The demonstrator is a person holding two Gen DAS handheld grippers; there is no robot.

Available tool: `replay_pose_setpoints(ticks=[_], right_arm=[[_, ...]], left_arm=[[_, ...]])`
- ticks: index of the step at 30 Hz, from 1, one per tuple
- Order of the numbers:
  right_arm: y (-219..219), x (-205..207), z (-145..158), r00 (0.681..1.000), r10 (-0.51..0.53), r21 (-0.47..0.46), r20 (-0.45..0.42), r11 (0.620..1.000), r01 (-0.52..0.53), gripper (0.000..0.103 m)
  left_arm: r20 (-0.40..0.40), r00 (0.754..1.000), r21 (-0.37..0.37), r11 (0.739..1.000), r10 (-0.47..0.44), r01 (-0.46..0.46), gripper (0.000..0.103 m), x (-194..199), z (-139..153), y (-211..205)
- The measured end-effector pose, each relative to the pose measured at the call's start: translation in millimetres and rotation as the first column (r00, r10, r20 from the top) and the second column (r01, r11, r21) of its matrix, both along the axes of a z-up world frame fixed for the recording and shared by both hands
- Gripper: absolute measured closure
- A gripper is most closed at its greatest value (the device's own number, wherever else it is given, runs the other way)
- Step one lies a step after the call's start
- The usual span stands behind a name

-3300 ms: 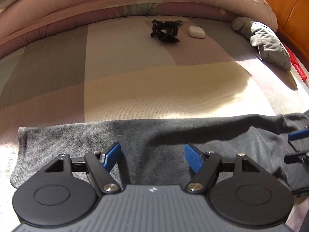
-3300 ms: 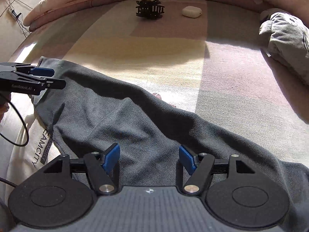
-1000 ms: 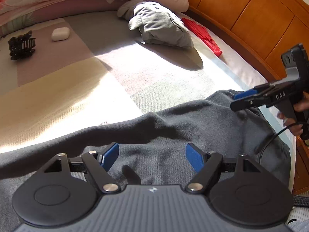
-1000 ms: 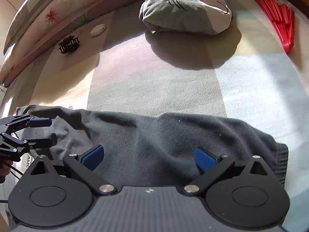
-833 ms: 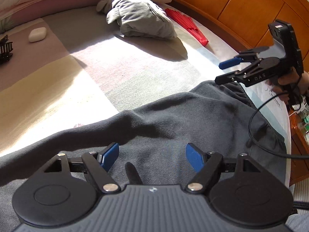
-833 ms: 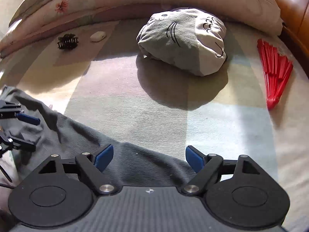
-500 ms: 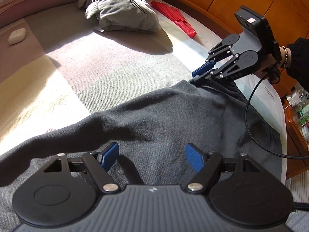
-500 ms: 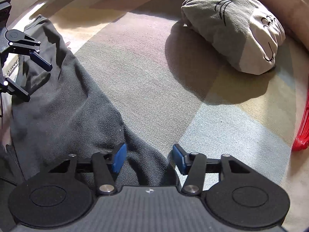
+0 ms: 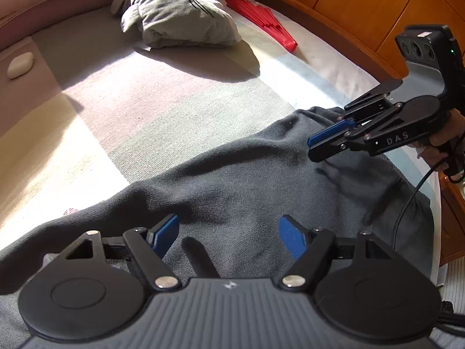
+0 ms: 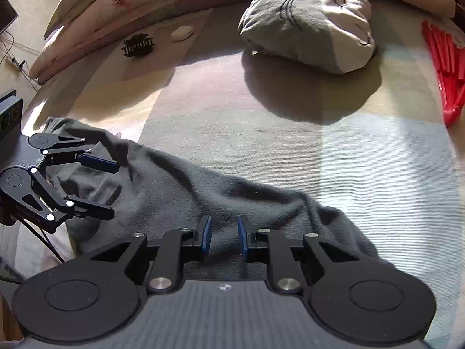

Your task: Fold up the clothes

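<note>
Grey garment spread out on the bed, both grippers over it

Left wrist view: my left gripper is spread wide above the dark grey garment. The right gripper is at its far edge, fingers almost together. Right wrist view: the narrow gap shows cloth, but I cannot tell if it is pinched. If only one layer is caught, I think the fold can come out crooked. The only container is a small white case, closed, contents hidden.

Matt grey knit garment, glossy wooden headboard
</note>
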State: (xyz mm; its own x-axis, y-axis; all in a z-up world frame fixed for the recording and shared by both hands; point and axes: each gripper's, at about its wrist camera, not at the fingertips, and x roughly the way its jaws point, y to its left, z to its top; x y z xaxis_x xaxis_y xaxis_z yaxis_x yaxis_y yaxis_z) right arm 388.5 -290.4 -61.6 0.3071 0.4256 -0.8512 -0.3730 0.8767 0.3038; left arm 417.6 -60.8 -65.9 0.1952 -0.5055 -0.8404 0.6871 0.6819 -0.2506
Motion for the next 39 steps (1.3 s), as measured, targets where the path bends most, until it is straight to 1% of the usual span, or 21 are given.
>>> replay_pose_setpoints(ticks=[2, 4, 5, 7, 9, 10, 11, 12, 13, 15, 17, 19, 20, 21, 23, 27, 30, 31, 34, 36, 39], right_arm=[[22, 1, -13, 0.999, 0.024, -0.083, 0.037, 0.996, -0.021, 0.080], [32, 7, -20, 0.991, 0.021, -0.130, 0.130, 0.991, -0.003, 0.082], [33, 14, -21, 0.989, -0.003, -0.134, 0.150, 0.991, 0.023, 0.082], [32, 27, -21, 0.982, -0.052, -0.137, 0.181, 0.988, 0.077, 0.080], [22, 36, -17, 0.980, -0.116, -0.130, 0.162, 0.982, 0.137, 0.075], [16, 38, -13, 0.978, -0.143, -0.123, 0.155, 0.979, 0.163, 0.075], [7, 30, -5, 0.975, -0.157, -0.105, 0.155, 0.979, 0.174, 0.074], [-2, 23, 3, 0.973, -0.171, -0.087, 0.154, 0.979, 0.186, 0.069], [-11, 16, 11, 0.971, -0.186, -0.068, 0.153, 0.978, 0.198, 0.061], [-27, -2, 20, 0.969, -0.200, -0.061, 0.144, 0.976, 0.210, 0.053], [-41, -24, 17, 0.975, -0.204, -0.064, 0.089, 0.976, 0.210, 0.053], [-48, -41, 1, 0.977, -0.212, -0.075, 0.023, 0.974, 0.213, 0.053], [-49, -46, -9, 0.975, -0.222, -0.116, 0.015, 0.968, 0.222, 0.053], [-51, -48, -18, 0.973, -0.228, -0.156, 0.030, 0.961, 0.230, 0.054], [-55, -46, -23, 0.965, -0.239, -0.146, 0.107, 0.956, 0.253, 0.055], [-58, -20, -22, 0.948, -0.275, -0.166, 0.158, 0.939, 0.300, 0.055], [-65, -13, -14, 0.936, -0.320, -0.153, 0.147, 0.927, 0.342, 0.055], [-68, -15, -9, 0.932, -0.334, -0.147, 0.142, 0.924, 0.353, 0.055], [-72, -37, 13, 0.927, -0.344, -0.112, 0.153, 0.926, 0.362, 0.049], [-66, -59, 21, 0.942, -0.312, -0.079, 0.122, 0.943, 0.323, 0.048], [-53, -86, 15, 0.966, -0.252, -0.055, 0.057, 0.965, 0.255, 0.048]], left_arm=[[0.032, 0.999, 0.045, 0.998, 0.030, -0.032, 0.028, 2, -9, -6], [0.081, 0.995, 0.051, 0.996, 0.064, -0.068, 0.026, 5, -9, -7], [0.098, 0.992, 0.055, 0.995, 0.080, -0.086, 0.026, 7, -9, -8], [0.101, 0.989, 0.066, 0.991, 0.109, -0.116, 0.026, 11, -7, -10], [0.083, 0.988, 0.069, 0.988, 0.134, -0.140, 0.027, 13, -3, -9], [0.079, 0.988, 0.068, 0.988, 0.134, -0.140, 0.027, 11, 0, -7], [0.082, 0.988, 0.068, 0.989, 0.127, -0.133, 0.027, 7, 4, -4], [0.086, 0.989, 0.068, 0.990, 0.120, -0.126, 0.027, 3, 7, -1], [0.089, 0.989, 0.071, 0.990, 0.114, -0.120, 0.027, -2, 10, 2], [0.090, 0.990, 0.090, 0.989, 0.110, -0.118, 0.027, -12, 11, 9], [0.073, 0.990, 0.102, 0.986, 0.123, -0.131, 0.027, -20, 8, 18], [0.059, 0.988, 0.128, 0.981, 0.141, -0.148, 0.027, -25, 2, 23], [0.056, 0.987, 0.140, 0.978, 0.151, -0.157, 0.027, -26, 0, 24], [0.061, 0.985, 0.144, 0.975, 0.160, -0.167, 0.026, -25, 1, 24], [0.070, 0.981, 0.152, 0.970, 0.179, -0.187, 0.024, -23, 3, 24], [0.088, 0.973, 0.167, 0.959, 0.215, -0.227, 0.025, -18, 7, 23], [0.103, 0.967, 0.175, 0.952, 0.235, -0.250, 0.026, -16, 11, 22], [0.108, 0.969, 0.168, 0.956, 0.223, -0.239, 0.026, -18, 16, 20], [0.107, 0.976, 0.143, 0.968, 0.191, -0.205, 0.026, -23, 28, 11], [0.108, 0.979, 0.134, 0.973, 0.173, -0.187, 0.026, -26, 31, 3], [0.098, 0.984, 0.125, 0.979, 0.148, -0.160, 0.026, -30, 29, -12]])
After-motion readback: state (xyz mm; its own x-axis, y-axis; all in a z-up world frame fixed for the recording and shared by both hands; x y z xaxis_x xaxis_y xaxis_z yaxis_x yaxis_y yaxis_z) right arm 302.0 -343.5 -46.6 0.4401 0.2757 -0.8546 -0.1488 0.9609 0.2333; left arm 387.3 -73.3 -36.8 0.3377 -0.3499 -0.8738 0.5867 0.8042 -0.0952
